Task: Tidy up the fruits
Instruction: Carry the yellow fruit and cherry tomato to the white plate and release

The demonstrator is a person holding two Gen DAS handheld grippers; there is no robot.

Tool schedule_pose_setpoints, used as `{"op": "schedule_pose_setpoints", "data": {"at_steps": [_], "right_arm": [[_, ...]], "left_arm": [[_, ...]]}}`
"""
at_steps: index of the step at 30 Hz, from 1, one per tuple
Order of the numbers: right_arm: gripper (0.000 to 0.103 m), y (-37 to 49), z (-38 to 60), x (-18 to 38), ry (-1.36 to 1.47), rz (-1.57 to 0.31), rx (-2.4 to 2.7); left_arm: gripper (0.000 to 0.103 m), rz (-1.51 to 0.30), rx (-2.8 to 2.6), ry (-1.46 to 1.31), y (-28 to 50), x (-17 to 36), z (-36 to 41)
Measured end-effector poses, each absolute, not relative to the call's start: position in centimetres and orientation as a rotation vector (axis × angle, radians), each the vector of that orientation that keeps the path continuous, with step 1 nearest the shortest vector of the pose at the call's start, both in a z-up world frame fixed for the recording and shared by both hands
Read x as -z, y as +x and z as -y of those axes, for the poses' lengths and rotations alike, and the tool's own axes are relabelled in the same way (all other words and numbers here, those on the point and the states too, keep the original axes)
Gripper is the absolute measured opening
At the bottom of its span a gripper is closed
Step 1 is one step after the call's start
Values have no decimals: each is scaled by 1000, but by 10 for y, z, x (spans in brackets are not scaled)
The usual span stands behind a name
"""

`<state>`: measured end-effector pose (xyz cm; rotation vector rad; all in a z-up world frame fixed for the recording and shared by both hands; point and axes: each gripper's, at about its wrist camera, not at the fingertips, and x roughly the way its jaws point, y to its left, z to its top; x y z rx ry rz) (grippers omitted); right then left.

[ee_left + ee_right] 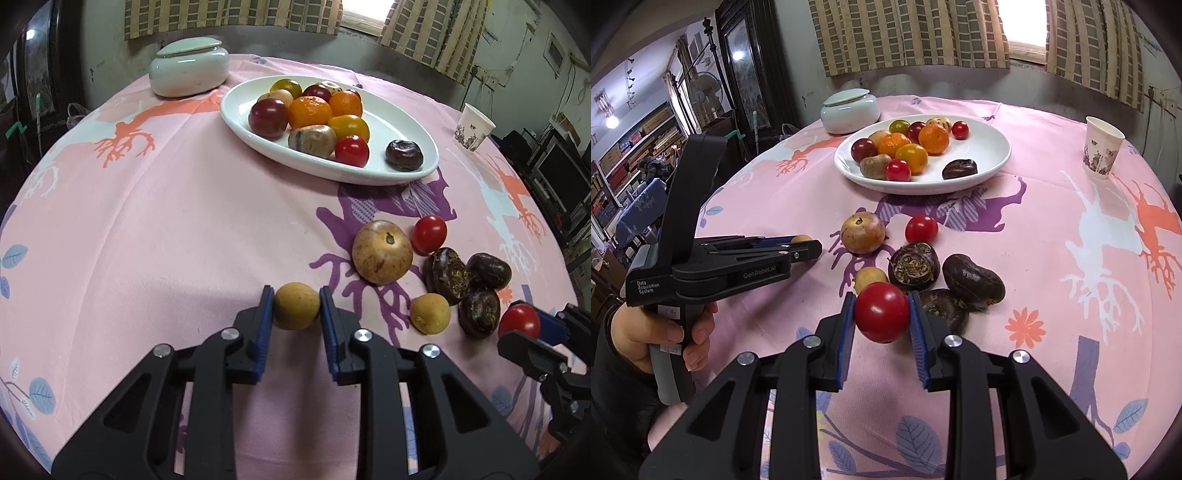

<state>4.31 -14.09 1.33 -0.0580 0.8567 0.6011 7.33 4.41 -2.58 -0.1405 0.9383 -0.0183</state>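
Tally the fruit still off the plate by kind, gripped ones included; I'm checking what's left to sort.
Red tomatoes: 2 (one in right gripper)
Small tan round fruits: 2 (one in left gripper)
Large tan fruit: 1
Dark brown wrinkled fruits: 3
Total: 8

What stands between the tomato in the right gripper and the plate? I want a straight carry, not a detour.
Loose fruit does. Beyond the right gripper, shut on the held tomato, lie dark water chestnuts, another red tomato and a tan round fruit on the cloth before the white plate. Lifted over them, nothing visible blocks it.
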Motion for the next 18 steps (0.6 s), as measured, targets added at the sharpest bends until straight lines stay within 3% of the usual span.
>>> {"op": "schedule_pose_setpoints", "data": {"at_steps": [10,18], "right_arm": [[29,54,148,-25,-37,-836,-576],[29,126,145,-52,-125,-761,-494]], "left_arm": [[25,-852,37,-99,72,-14,-30],[25,-811,81,-130,117,-45,-27]]}}
